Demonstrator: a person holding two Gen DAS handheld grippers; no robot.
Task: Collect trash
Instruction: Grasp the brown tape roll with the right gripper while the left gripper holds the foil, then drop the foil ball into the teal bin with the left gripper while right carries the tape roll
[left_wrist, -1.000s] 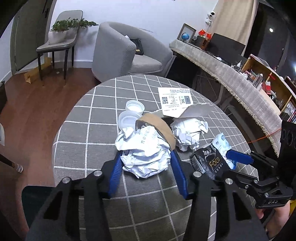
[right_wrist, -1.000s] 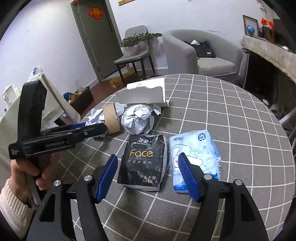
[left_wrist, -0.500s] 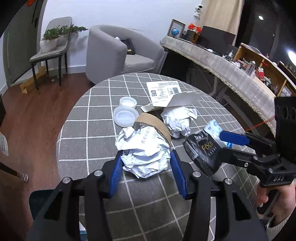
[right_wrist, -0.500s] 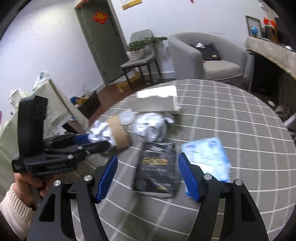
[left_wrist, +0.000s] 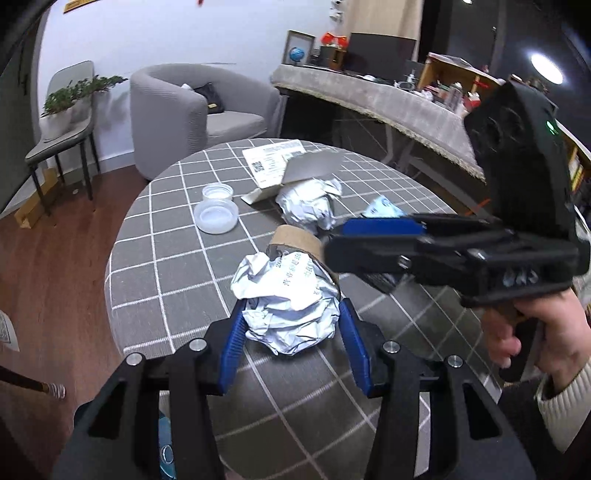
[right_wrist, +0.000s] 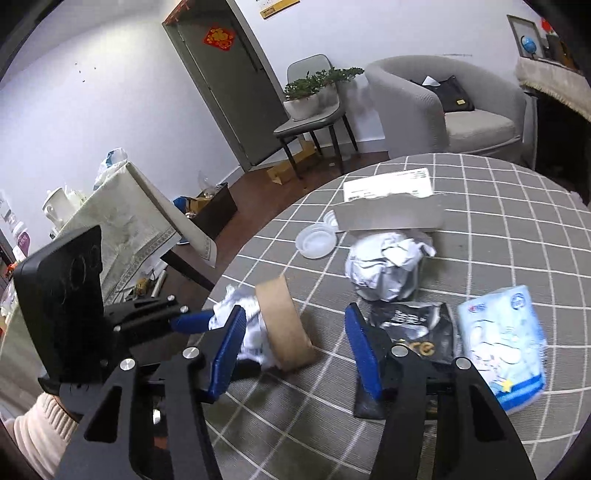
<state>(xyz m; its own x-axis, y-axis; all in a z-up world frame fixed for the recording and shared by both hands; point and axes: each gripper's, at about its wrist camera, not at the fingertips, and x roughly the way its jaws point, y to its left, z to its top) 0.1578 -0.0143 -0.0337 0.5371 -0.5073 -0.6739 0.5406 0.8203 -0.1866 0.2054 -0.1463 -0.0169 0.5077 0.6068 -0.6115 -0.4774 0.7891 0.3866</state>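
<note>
Low in the left-wrist frame, the left claw (left_wrist: 291, 343) was clamped across the light, springy crumpled paper ball (left_wrist: 286, 301) on the tabletop (left_wrist: 177, 236), best gripped around its middle.

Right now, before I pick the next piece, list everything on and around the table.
paper balls: two, white; one between the left tongs' pads, one mid-table
tape roll: one, brown, beside the held ball
tissue packs: two; black and light blue, side by side
plastic lids: two, clear, far left
printed sheet: one, white, far edge
card: one, grey, by the sheet
table: one, grey checked cloth
armchair: one, grey, behind
left tongs: shut on ball
right tongs: closing, nothing gripped
</note>
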